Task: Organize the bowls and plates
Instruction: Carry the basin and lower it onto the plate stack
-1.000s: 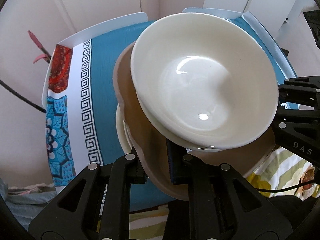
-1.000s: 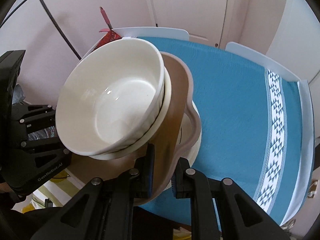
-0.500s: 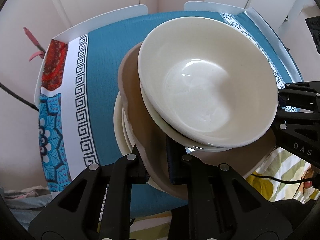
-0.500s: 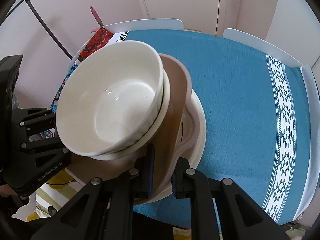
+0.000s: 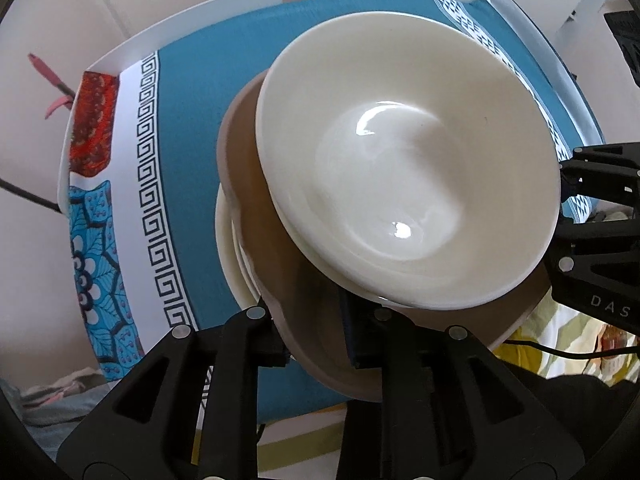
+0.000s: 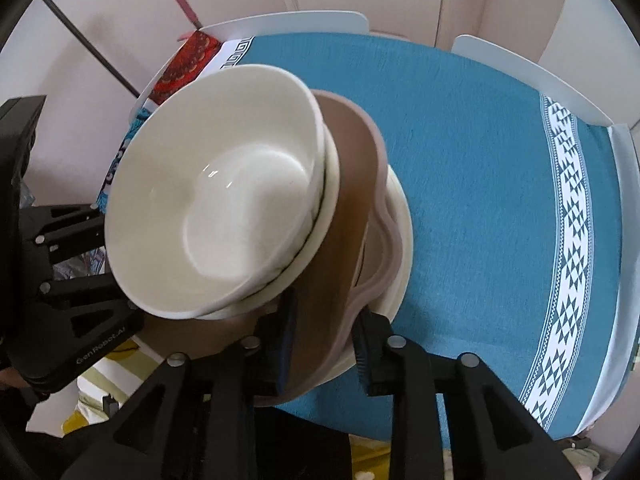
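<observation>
glossy ceramic bowl (image 5: 404,168), woven tablecloth (image 6: 472,168)

"DAS" on the right tongs (image 5: 600,264); "GenRobot.AI" on the left tongs (image 6: 80,316)

left wrist: close, looks down over near worktop (image 5: 192,128) edge | right wrist: close, same edge, facing far corners | shared: stacked glossy cream ceramic bowls (image 5: 408,184) (image 6: 216,216), teal patterned cloth (image 5: 188,92) (image 6: 480,168)
</observation>
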